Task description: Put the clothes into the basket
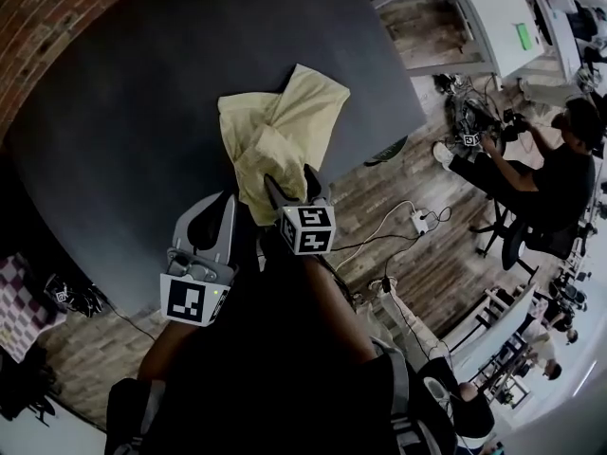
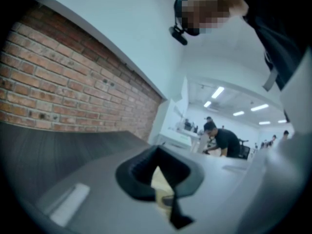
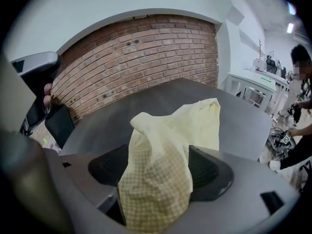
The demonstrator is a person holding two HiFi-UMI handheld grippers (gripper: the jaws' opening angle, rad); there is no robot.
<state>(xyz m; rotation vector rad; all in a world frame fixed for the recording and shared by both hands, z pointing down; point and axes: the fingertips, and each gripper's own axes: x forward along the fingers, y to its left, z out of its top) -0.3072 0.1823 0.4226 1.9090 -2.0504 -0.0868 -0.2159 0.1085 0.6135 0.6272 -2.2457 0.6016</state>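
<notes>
A pale yellow garment (image 1: 285, 131) lies bunched on the dark round table (image 1: 142, 93), close to its near edge. My right gripper (image 1: 289, 176) points down at the garment's near end. Its jaws stand wide apart, with a raised fold of the garment (image 3: 161, 155) between the two dark pads (image 3: 109, 167). My left gripper (image 1: 218, 209) hovers just left of it, over the table's edge. In the left gripper view its black pads (image 2: 134, 177) meet at the tips with nothing gripped. A bit of the yellow garment (image 2: 158, 179) shows through the gap behind the tips.
A brick wall (image 3: 146, 48) stands behind the table. To the right, off the table's edge, are a wood floor with cables and a power strip (image 1: 417, 221), a person seated on a chair (image 1: 550, 173) and a white desk (image 1: 493, 8).
</notes>
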